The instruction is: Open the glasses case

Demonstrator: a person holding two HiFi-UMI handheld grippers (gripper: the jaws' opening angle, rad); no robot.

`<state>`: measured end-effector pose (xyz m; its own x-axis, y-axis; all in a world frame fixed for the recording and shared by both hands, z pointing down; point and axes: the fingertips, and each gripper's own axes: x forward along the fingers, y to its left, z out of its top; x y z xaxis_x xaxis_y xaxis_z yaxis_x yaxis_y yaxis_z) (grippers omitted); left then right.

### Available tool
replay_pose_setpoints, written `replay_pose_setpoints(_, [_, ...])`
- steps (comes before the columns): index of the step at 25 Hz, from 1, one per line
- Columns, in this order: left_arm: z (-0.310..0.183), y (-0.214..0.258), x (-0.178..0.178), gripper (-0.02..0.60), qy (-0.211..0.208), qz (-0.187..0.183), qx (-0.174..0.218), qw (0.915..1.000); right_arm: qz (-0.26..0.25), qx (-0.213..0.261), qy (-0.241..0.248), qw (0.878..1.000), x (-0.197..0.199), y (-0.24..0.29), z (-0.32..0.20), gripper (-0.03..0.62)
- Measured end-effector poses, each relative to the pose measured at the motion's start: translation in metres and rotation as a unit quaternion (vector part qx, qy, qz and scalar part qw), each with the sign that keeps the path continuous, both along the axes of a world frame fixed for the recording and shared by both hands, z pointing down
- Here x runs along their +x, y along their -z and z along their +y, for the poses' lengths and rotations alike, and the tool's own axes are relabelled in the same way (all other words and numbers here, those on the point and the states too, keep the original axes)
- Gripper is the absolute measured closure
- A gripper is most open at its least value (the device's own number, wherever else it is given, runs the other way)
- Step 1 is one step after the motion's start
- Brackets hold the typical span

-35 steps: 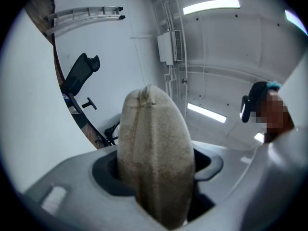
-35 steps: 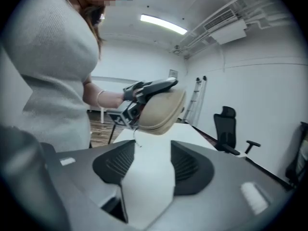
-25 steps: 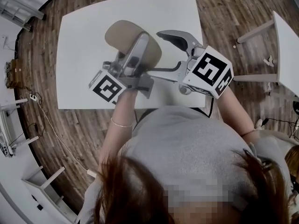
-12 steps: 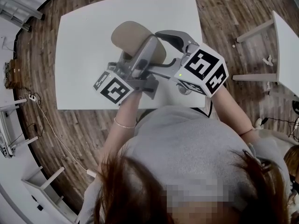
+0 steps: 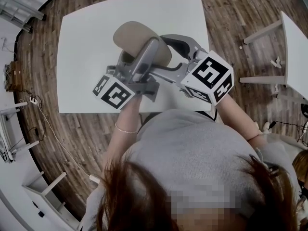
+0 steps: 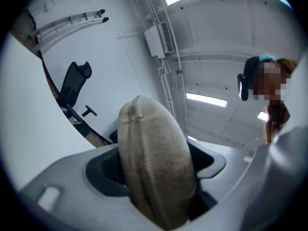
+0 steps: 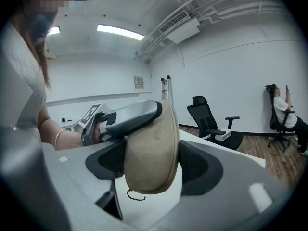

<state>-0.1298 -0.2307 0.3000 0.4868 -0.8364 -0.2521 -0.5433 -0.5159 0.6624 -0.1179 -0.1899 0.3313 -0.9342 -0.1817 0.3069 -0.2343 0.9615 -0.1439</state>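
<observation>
Glasses case (image 5: pixel 137 36) is up off the white table (image 5: pixel 86 57), caught between both tongs. Left gripper (image 5: pixel 139 57) clamps it, jaws just eased wider. Right gripper (image 5: pixel 166 57) has just been closing and pinches the case's end. Only the right gripper view catches the small cord (image 7: pixel 136 195) dangling underneath. The head view shows both grippers converging before the chest, with the left one tilted upward.

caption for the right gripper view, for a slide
Closed tan glasses case between the right gripper's jaws, which have just been closing on it, above the white table.
</observation>
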Motion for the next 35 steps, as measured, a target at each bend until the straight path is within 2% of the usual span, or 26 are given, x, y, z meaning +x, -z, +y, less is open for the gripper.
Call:
replay_pose_setpoints(3, [0.002, -0.006, -0.009, 0.195, 0.018, -0.021, -0.006, 0.9996, -0.004, -0.003, -0.002, 1.0, 0.0, -0.002, 0.002, 0.243])
replay_pose_setpoints(12, [0.012, -0.039, -0.03, 0.11, 0.027, -0.035, -0.048, 0.9979, 0.003, -0.009, 0.002, 1.0, -0.002, -0.021, 0.012, 0.252])
replay_pose_setpoints(15, [0.02, -0.044, -0.049, 0.11, 0.05, -0.045, -0.041, 0.9969, 0.014, -0.009, -0.009, 1.0, 0.003, -0.038, 0.007, 0.253])
replay_pose_setpoints(18, [0.028, -0.048, -0.065, 0.11, 0.073, -0.065, -0.038, 0.9944, 0.033, -0.038, -0.018, 0.999, 0.005, -0.073, 0.001, 0.255])
replay_pose_setpoints(23, [0.035, -0.051, -0.063, 0.112, 0.096, -0.104, -0.04, 0.9892, 0.09, -0.05, -0.018, 0.995, -0.001, -0.128, -0.004, 0.262])
replay_pose_setpoints(28, [0.042, -0.047, -0.062, 0.181, 0.103, -0.133, -0.028, 0.9853, 0.133, -0.078, -0.021, 0.988, -0.003, -0.151, -0.003, 0.269])
replay_pose_setpoints(32, [0.045, -0.043, -0.062, 0.216, 0.105, -0.145, -0.019, 0.9837, 0.171, -0.081, -0.02, 0.982, 0.002, -0.171, 0.001, 0.27])
replay_pose_setpoints(35, [0.047, -0.04, -0.059, 0.338, 0.105, -0.167, -0.014, 0.9803, 0.174, -0.087, -0.024, 0.98, 0.002, -0.177, 0.002, 0.27])
